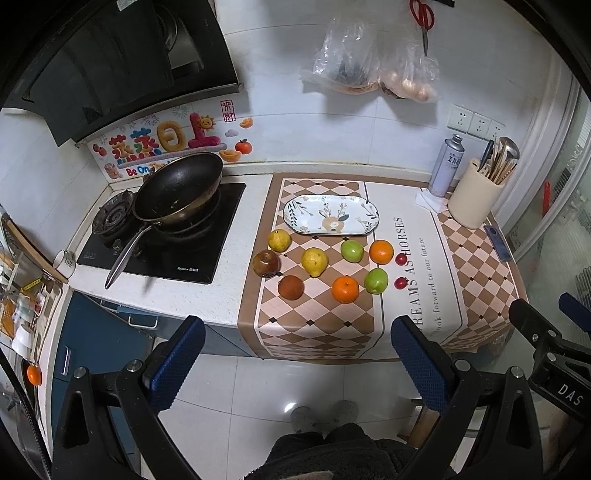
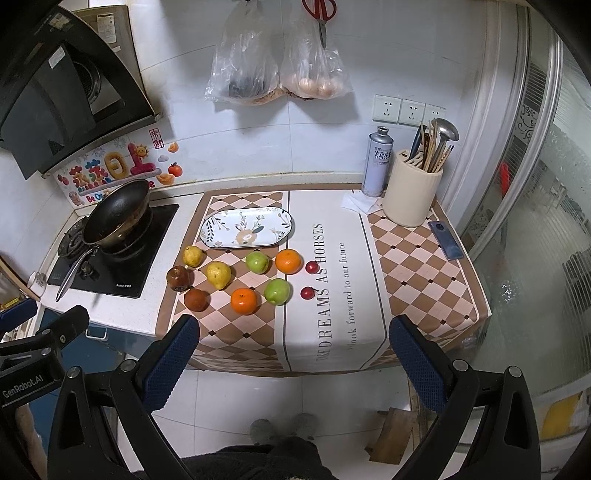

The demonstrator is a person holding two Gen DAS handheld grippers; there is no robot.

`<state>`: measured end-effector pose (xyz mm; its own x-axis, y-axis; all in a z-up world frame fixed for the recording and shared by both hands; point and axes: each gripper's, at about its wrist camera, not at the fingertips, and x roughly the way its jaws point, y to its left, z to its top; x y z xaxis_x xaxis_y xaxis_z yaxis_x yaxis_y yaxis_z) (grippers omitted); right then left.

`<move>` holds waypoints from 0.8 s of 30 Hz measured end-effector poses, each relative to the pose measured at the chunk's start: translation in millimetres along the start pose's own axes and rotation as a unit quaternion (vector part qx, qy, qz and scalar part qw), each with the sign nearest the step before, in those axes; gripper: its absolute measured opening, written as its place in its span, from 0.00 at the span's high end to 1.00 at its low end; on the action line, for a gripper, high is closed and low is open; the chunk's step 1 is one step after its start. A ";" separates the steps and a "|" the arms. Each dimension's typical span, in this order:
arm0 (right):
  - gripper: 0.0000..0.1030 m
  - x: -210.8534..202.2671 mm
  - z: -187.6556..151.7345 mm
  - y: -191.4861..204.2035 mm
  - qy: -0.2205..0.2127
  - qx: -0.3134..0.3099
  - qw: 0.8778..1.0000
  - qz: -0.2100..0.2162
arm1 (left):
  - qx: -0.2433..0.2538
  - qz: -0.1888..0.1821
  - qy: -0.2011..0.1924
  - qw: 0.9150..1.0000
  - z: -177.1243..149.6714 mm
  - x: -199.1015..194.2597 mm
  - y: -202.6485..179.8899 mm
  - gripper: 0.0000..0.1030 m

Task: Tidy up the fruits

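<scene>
Several fruits lie on the checked cloth (image 1: 325, 325) in front of an empty oval deer plate (image 1: 331, 215) (image 2: 246, 227): two yellow pears (image 1: 314, 261) (image 2: 218, 275), two brown fruits (image 1: 290, 287) (image 2: 196, 299), two oranges (image 1: 345, 289) (image 2: 243, 301), two green apples (image 1: 376, 280) (image 2: 277, 291) and two small red fruits (image 1: 400, 283) (image 2: 307, 293). My left gripper (image 1: 295, 354) and right gripper (image 2: 293, 354) are both open and empty, held back from the counter's front edge, above the floor.
A black wok (image 1: 179, 188) sits on the stove at left. A cream utensil holder (image 2: 412, 197), a spray can (image 2: 376, 162) and a phone (image 2: 445, 240) stand at the right. Bags and red scissors (image 2: 320, 11) hang on the wall.
</scene>
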<state>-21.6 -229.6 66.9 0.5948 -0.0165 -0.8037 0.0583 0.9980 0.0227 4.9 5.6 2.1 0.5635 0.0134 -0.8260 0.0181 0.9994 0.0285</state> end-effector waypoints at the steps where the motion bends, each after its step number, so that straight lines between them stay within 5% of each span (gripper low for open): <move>1: 0.00 -0.2 0.0 -0.4 0.000 0.000 1.000 0.000 | 0.000 0.000 0.000 1.000 1.1 0.5 1.6 0.00; 24: 0.00 5.4 3.0 7.2 -0.002 0.002 1.000 0.005 | 0.001 0.000 -0.003 1.000 6.5 3.7 10.8 0.00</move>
<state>-15.5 -222.7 64.5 0.5981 -0.0067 -0.8014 0.0551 0.9979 0.0328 12.5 16.3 3.0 0.5686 0.0139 -0.8225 0.0188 0.9994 0.0299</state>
